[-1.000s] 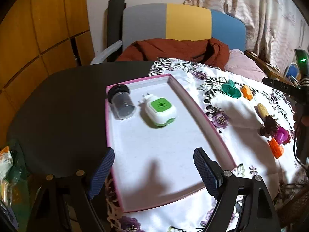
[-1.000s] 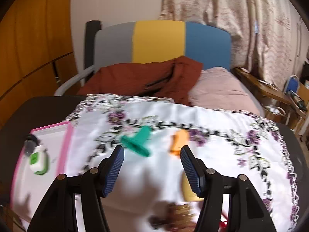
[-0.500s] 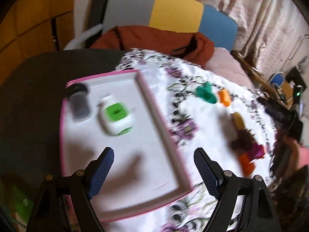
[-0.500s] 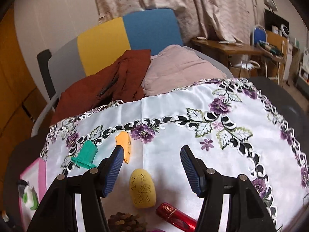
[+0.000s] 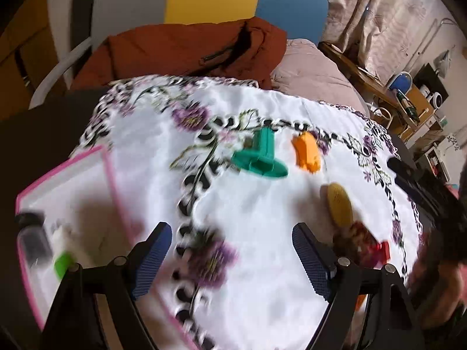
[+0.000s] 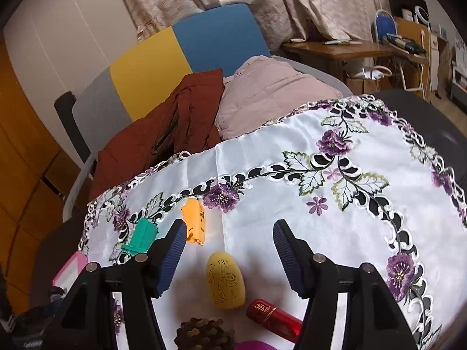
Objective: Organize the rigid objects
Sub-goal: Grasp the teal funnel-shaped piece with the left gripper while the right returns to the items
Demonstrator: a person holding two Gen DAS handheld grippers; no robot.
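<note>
Yellow embossed oval piece (image 6: 224,283) lies near, between the right gripper (image 6: 229,258)'s part-open, empty jaws; red tube (image 6: 274,316) and pinecone (image 6: 204,335) crowd it, so closing could knock them; left gripper (image 5: 232,258) wide, empty.

Bare embroidered cloth (image 6: 364,233) open on the right of the table, yellow oval piece (image 6: 224,281), red tube (image 6: 273,316) and pine cone (image 6: 204,334) crowding the near edge (close together), pink-rimmed tray (image 5: 73,180) walling the left.
</note>
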